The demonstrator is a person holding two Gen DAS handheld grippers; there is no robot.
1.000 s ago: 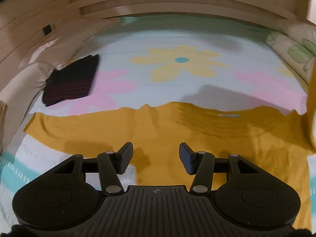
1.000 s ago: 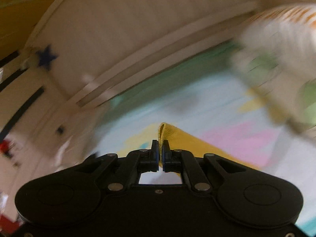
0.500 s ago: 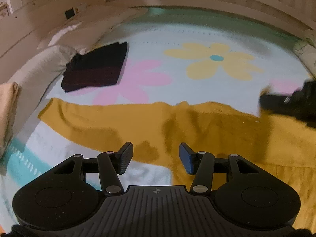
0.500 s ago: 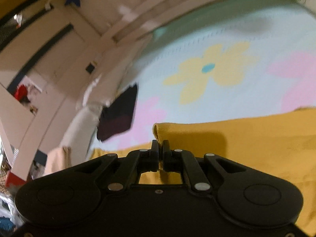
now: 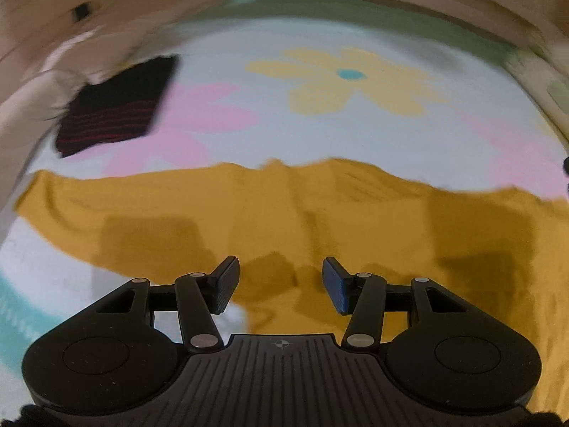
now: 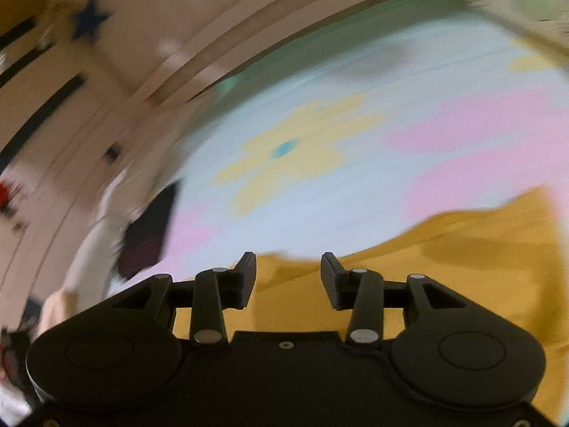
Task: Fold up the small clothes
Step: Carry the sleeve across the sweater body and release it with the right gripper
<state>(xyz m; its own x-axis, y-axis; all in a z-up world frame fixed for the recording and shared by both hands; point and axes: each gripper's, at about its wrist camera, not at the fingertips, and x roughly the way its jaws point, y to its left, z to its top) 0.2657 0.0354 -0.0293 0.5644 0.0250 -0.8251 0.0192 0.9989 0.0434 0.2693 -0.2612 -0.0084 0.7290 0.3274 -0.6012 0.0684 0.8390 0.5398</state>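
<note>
We are hovering both grippers low over the yellow garment (image 5: pixel 270 213). The left gripper (image 5: pixel 280 284) is sitting half open with nothing between its pads. The right gripper (image 6: pixel 288 277) has just been opening and is holding nothing now, the cloth lying loose under it. The garment is lying spread across the near part of the bed (image 5: pixel 355 135), one fold apparently laid, more likely remaining. Farther back on the left, a dark striped piece (image 5: pixel 113 106) is already sitting folded near the pillows, so we are judging one item done.
</note>
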